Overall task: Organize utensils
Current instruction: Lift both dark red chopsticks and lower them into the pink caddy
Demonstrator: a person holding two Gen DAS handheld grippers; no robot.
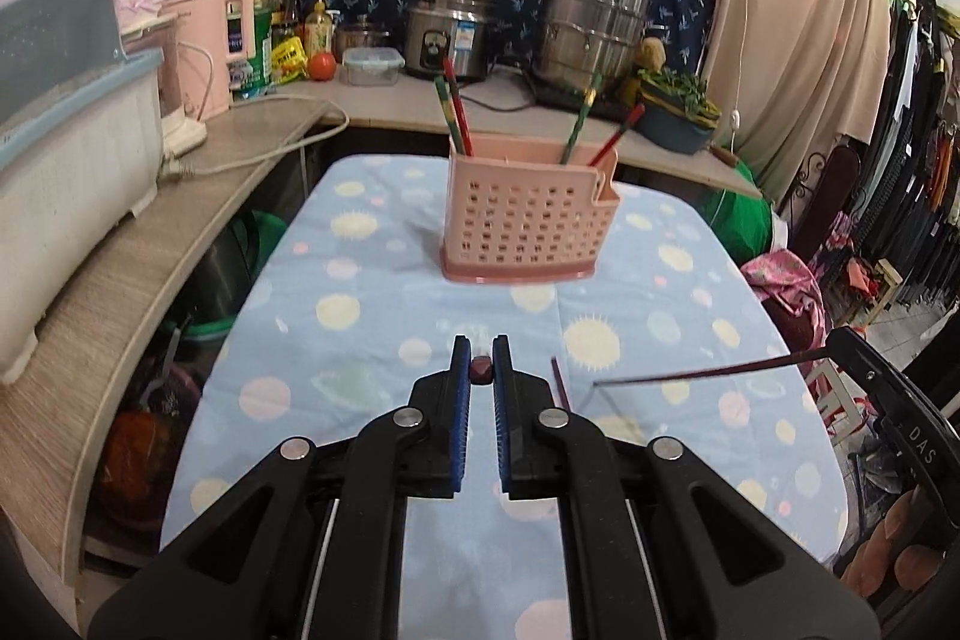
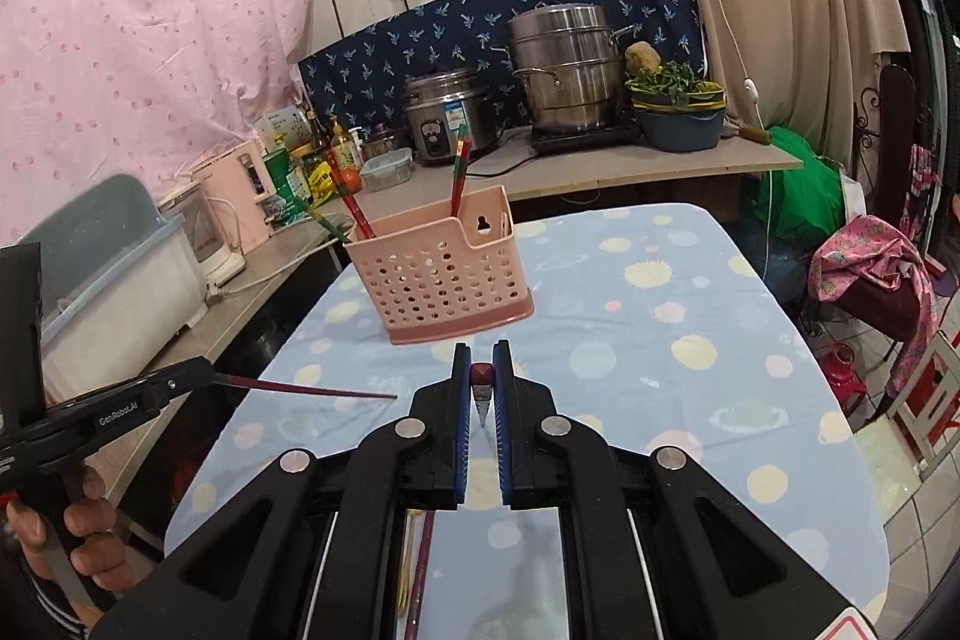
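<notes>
A dark red lacquered chopstick (image 2: 312, 389) is pinched by the left hand-held gripper (image 1: 482, 370); only its butt end shows between the blue pads in the left wrist view, while its tapered length is seen pointing right in the right wrist view. A second dark red chopstick (image 1: 708, 373) is clamped by the right hand-held gripper (image 2: 482, 376), its tip reaching left over the worktop (image 1: 372, 340), which is covered by a pale blue cloth with planet prints. Both grippers are closed tight on their sticks.

The pink perforated plastic utensil basket (image 1: 528, 220) is set at the far middle of the worktop, well apart from both grippers. Four red-and-green chopsticks are already stood in it, two (image 1: 456, 112) leaning at the left end and two (image 1: 600, 130) at the right. A further loose stick appears to lie on the cloth near the right gripper, though it is partly hidden.

Risks, as judged:
- Each stick is held near one end, so rotation in the pads is likely if a tip is knocked.
- The two held sticks point toward each other; a clash is possible if both are carried forward together.
- The basket looks light; a stick pushed against its wall or the leaning chopsticks could tip it or slide it along the cloth.
- A tip could be caught in a wall perforation.
</notes>
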